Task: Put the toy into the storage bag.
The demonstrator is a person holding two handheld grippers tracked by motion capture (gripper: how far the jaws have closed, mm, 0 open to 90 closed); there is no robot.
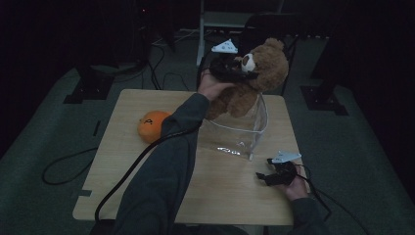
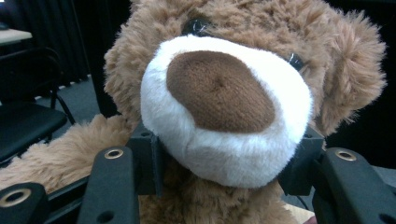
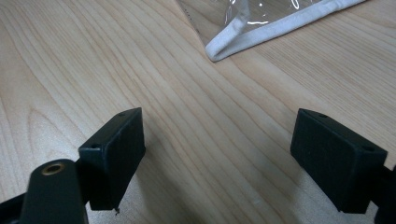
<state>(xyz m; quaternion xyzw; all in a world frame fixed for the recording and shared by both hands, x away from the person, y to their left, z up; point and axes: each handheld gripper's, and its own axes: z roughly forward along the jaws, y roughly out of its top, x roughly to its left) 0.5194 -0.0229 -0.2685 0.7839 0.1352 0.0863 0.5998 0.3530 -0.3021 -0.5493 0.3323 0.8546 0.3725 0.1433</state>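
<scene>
Open tabletop near, crowded far edge

The clear bag (image 1: 238,132) stands mid-table, the teddy bear (image 1: 254,78) filling its mouth at twelve o'clock; the orange pumpkin (image 1: 151,126) blocks its nine o'clock side. Bare table (image 1: 220,191) lies free at six, where the right gripper (image 1: 266,177) rests, jaws apart.

Wooden table (image 1: 122,161), pale and grained, serving as landmark. An orange pumpkin-like toy (image 1: 150,126) lies on its far left part. Beyond its far edge stands a dark chair (image 2: 28,123) and a light metal frame (image 1: 215,22). Black cables (image 1: 63,169) loop on the grey floor (image 1: 362,156) to its left.
</scene>
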